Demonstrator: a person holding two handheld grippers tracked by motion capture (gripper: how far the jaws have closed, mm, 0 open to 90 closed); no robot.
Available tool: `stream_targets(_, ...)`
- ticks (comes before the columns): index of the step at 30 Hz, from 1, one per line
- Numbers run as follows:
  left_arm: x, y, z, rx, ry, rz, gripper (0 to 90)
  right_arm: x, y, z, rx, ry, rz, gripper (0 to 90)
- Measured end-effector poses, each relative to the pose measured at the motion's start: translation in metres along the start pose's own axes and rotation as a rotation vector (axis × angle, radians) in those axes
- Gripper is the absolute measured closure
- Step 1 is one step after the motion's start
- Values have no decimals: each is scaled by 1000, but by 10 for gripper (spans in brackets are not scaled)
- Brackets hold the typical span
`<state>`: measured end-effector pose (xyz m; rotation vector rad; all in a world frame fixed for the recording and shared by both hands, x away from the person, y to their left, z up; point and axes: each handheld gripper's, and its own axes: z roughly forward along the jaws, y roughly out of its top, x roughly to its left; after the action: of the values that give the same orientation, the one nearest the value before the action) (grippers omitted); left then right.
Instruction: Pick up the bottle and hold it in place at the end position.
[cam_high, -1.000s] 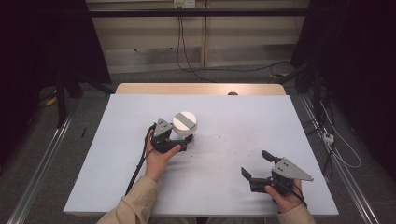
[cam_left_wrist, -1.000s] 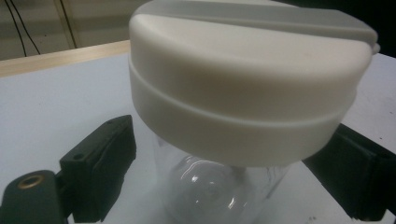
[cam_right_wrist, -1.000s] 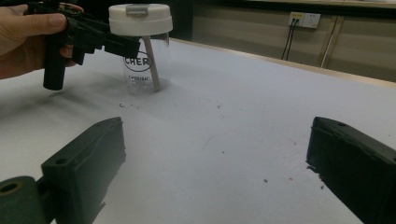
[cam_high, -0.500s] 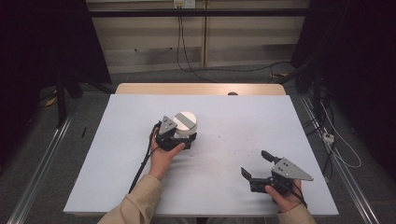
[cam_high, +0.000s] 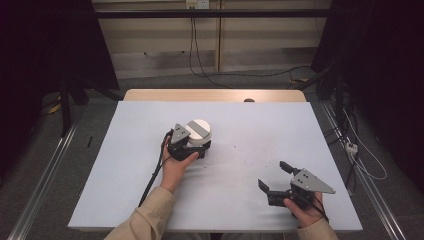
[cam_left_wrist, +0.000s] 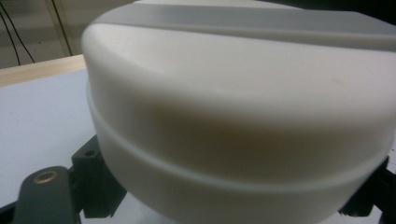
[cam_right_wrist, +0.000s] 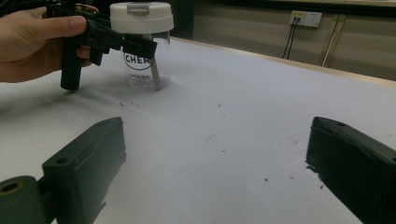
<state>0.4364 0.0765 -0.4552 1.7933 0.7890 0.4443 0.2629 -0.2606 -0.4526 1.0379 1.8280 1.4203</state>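
**High view: jar engaged by the left gripper, right gripper idle**

High view placed one jar (cam_high: 199, 134) left of centre on the white table (cam_high: 125, 180), roughly midway between its near and far edges. The jar was seen upright in the right gripper view: a clear body with dark printed lettering, capped by a white lid (cam_right_wrist: 141, 16) with a grey tab on top.

The left gripper (cam_high: 194, 148) was positioned at the jar, just below the lid. In the left gripper view, black jaw parts were seen on both sides of the jar, close against its wall. Whether the jaws were already pressed onto the jar could not be told; full contact on both sides was not visible.

The right gripper (cam_high: 273, 176) was held at the near right of the table, well apart from the jar, with its jaws spread and nothing between them.

The step in hand was judged to be the grasping of the jar. The next move was judged to call for firm closure on the jar body, the jar being kept upright; the lid could then be addressed by the right gripper.

Count:
- Jars: one
- Lids: one
- Grippers: two
- Tables: one
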Motion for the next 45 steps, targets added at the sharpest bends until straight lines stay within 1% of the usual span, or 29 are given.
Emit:
stream_targets(2, 0, 0, 0, -1, 1, 1, 162, 0, 0, 0, 1, 0, 0, 43)
stream_targets(6, 0, 0, -1, 0, 6, 24, 176, 0, 0, 0, 0, 1, 0, 44)
stream_targets(8, 0, 0, -1, 1, 6, 24, 176, 0, 0, 0, 1, 1, 0, 44)
stream_targets(10, 1, 0, -1, 2, 2, 32, 179, 0, 0, 0, 1, 1, 0, 44)
stream_targets(15, 2, 0, -2, -8, -6, 12, 181, 0, 0, 0, 1, 0, 0, 44)
stream_targets(18, 2, 1, -2, -13, -10, 10, 182, 0, 0, 0, 0, 1, -1, 44)
stream_targets(20, 1, 2, -3, -28, -11, 18, 182, 0, 0, 0, -1, 1, -1, 44)
stream_targets(24, 1, 5, -3, -42, -16, 10, 183, 0, 0, 0, -1, 1, 1, 44)
stream_targets(25, 1, 5, -3, -45, -17, 16, 183, 0, 0, 0, 1, 0, 0, 44)
stream_targets(30, 1, 6, -2, -61, -22, 5, 183, 0, 0, 0, -1, 0, 1, 44)
stream_targets(33, 2, 8, -1, -58, -24, 15, 184, -1, 0, 1, -1, -1, 0, 44)
stream_targets(34, 1, 9, 0, -60, -29, 6, 184, -1, 0, 1, -1, -1, 0, 44)
stream_targets(35, 1, 11, 0, -62, -29, 16, 184, -1, 0, 1, -1, -1, -1, 44)
stream_targets(36, 0, 12, 1, -64, -33, 11, 184, -1, 0, 1, -1, 0, -1, 44)
stream_targets(37, 0, 13, 2, -64, -35, 17, 184, -1, 0, 1, -1, 0, -1, 44)
stream_targets(38, -1, 14, 3, -61, -28, 15, 184, -1, 0, 1, -1, -1, 0, 44)
stream_targets(40, -2, 17, 5, -63, -39, 14, 184, -1, 0, 1, -2, -2, 1, 44)
stream_targets(45, -2, 17, 9, -65, -34, 16, 184, -1, 0, 1, -2, -2, 2, 44)
